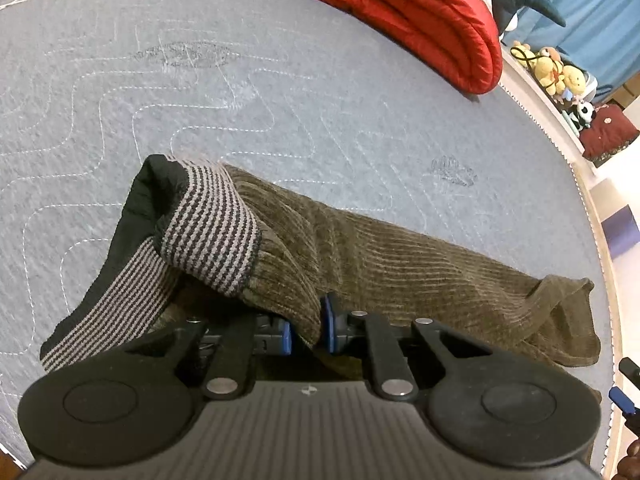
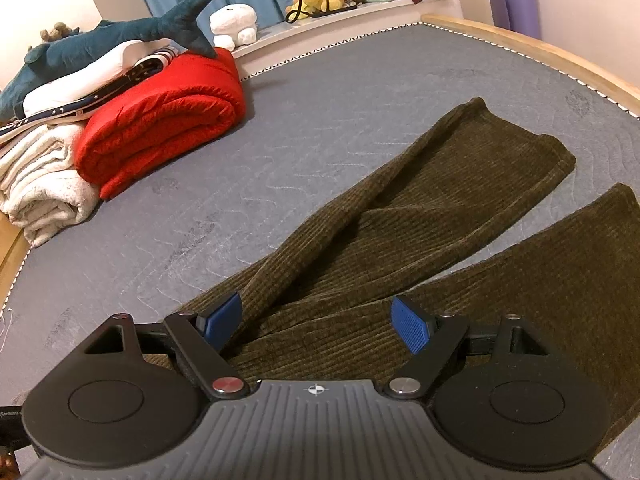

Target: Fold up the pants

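- Grey quilted mattress (image 1: 280, 92) spreads under everything, its wavy stitching visible in both wrist views, with a wooden bed frame (image 2: 540, 46) along its edge.
- Olive-brown corduroy pants (image 2: 420, 216) lie on the mattress, the two legs stretched away from the right gripper and slightly apart at the hems.
- Red quilted blanket (image 2: 160, 120), rolled, sits well apart from the pants beside a folded white blanket (image 2: 44, 184); a blue plush shark (image 2: 120, 32) rests on the pile.
- Striped waistband (image 1: 212, 228) of the pants is lifted and turned over, showing dark lining.
- Left gripper (image 1: 306, 326) has its blue pads pinched together on a corduroy fold near the waistband.
- Right gripper (image 2: 320, 320) hovers over the upper legs, its pads spread wide, holding nothing.
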The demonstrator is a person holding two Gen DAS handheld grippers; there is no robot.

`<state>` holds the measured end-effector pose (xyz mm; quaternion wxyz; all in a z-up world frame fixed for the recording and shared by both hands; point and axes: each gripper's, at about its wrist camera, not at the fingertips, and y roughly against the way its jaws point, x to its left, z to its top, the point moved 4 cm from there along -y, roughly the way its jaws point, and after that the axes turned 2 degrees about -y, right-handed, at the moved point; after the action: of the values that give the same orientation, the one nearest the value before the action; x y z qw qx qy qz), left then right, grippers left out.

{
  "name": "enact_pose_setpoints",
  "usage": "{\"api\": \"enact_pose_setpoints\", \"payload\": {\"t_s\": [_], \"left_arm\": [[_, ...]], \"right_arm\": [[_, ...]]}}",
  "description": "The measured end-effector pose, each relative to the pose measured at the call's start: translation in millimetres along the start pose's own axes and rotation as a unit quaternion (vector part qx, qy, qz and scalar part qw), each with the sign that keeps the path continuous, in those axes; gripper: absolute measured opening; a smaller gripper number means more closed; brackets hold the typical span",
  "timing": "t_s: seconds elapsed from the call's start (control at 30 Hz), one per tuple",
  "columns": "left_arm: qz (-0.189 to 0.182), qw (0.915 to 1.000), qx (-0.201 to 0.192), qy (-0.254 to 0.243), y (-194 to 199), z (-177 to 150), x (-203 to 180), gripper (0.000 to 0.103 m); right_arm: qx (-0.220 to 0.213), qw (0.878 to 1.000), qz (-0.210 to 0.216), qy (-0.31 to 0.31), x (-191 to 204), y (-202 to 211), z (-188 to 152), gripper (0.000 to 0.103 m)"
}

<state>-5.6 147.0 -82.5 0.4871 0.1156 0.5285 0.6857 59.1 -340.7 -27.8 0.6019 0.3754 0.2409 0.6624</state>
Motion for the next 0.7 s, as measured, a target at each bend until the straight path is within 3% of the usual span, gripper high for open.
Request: {"api": "enact_pose_setpoints", "payload": {"t_s": [0.23,0.3,0.43,0.6,0.7], "left_arm": [[0.005,1.0000,0.007,0.002,-3.8,-0.7,-0.3,0.017],[0.005,0.9999,0.013,0.002,-6.8,-1.0,-0.9,0.027],[0.008,0.9998,0.019,-0.002,-11.8,-2.5,-3.1,0.031],[0.014,0.9997,0.019,-0.010,-14.4,-3.0,-5.8,0.031],[0.025,0.9994,0.015,-0.020,-13.8,-3.8,-6.6,0.020]], "right_arm": [[0.000,1.000,0.000,0.000,0.5,0.1,-0.3,0.084],[0.001,1.000,0.000,-0.001,0.7,0.3,-0.7,0.084],[0.000,1.000,-0.001,-0.003,0.0,0.7,-0.5,0.084],[0.001,1.000,-0.002,-0.004,0.2,-1.0,-1.5,0.084],[0.002,1.000,-0.003,-0.003,0.7,-1.6,-2.0,0.084]]}}
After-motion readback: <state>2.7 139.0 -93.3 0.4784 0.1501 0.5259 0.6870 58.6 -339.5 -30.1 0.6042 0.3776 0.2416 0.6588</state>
